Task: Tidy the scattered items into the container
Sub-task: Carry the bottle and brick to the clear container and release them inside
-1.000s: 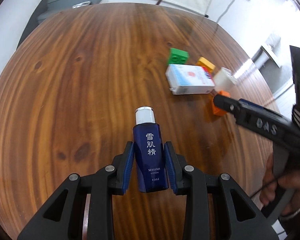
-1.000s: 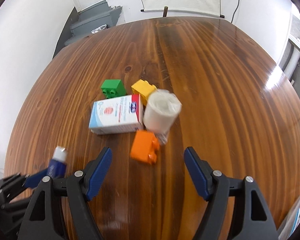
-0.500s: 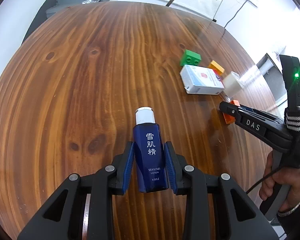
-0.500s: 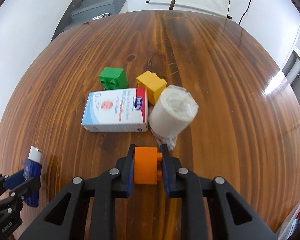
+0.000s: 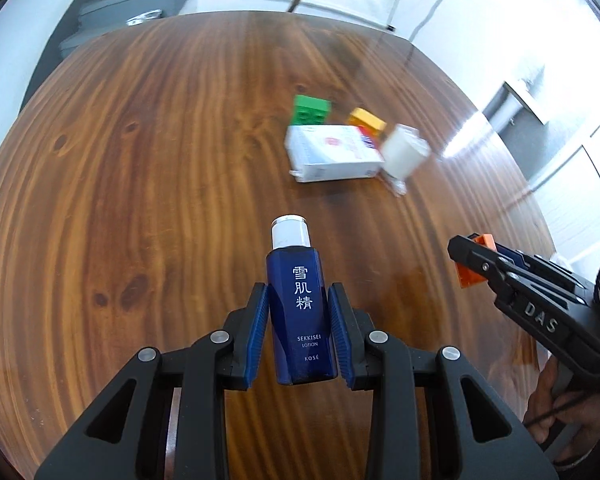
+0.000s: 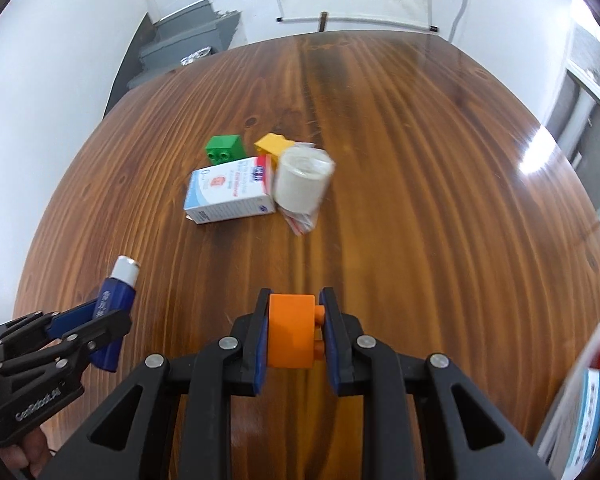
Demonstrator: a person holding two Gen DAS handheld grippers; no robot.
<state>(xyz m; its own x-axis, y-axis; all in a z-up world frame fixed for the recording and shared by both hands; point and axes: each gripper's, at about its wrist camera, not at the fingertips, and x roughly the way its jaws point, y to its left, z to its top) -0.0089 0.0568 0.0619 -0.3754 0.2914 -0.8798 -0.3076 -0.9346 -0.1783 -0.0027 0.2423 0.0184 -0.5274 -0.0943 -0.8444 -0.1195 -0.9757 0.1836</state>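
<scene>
Orange block [image 6: 291, 332]: clamped between the pads of my right gripper [image 6: 293, 334]. Half a second ago it sat at table level by the pile; now it is lifted and drawn back, well apart from the others.
Lotion bottle [image 5: 300, 316]: held in my left gripper [image 5: 300, 332], cap forward, above the table [image 5: 140, 160], as it was a second ago.
Pile left: green block [image 6: 224, 147], yellow block [image 6: 274, 145], box [image 6: 230, 190] and white roll [image 6: 302, 180], the roll touching the box.
Container: a white edge at lower right [image 6: 580, 392] in the right wrist view may be it; I cannot tell.
Meaning: both grippers loaded, so two items are ready to deposit; four remain on the table.
</scene>
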